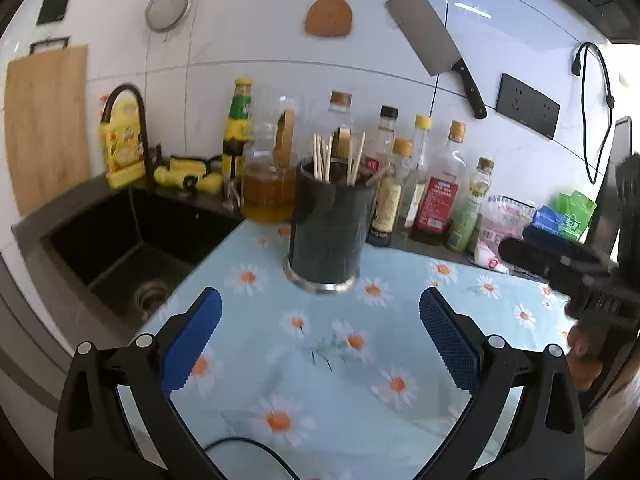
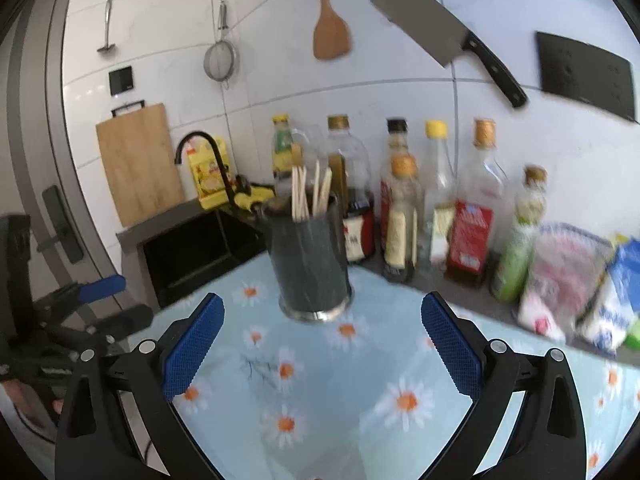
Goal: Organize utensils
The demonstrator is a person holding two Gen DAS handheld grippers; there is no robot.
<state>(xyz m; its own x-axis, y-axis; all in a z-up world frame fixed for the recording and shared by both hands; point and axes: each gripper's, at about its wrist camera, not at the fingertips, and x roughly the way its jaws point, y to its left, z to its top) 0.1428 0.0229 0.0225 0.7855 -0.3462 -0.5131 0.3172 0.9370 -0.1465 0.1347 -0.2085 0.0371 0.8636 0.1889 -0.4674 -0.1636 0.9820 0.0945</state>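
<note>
A dark cylindrical utensil holder [image 1: 329, 232] with a metal base stands on the daisy-print cloth [image 1: 320, 360]. Several wooden chopsticks [image 1: 338, 158] stand upright in it. It also shows in the right wrist view [image 2: 308, 264] with the chopsticks [image 2: 310, 194]. My left gripper [image 1: 320, 340] is open and empty, short of the holder. My right gripper [image 2: 322, 346] is open and empty, also in front of the holder. The right gripper shows at the right edge of the left wrist view [image 1: 592, 280].
A black sink [image 1: 120, 248] lies left of the cloth. Several oil and sauce bottles [image 1: 436, 196] line the wall behind the holder. Packets [image 2: 568, 280] lie at the right. A cleaver [image 1: 436, 48], wooden spatula [image 1: 330, 8] and strainer [image 1: 168, 6] hang on the tiles.
</note>
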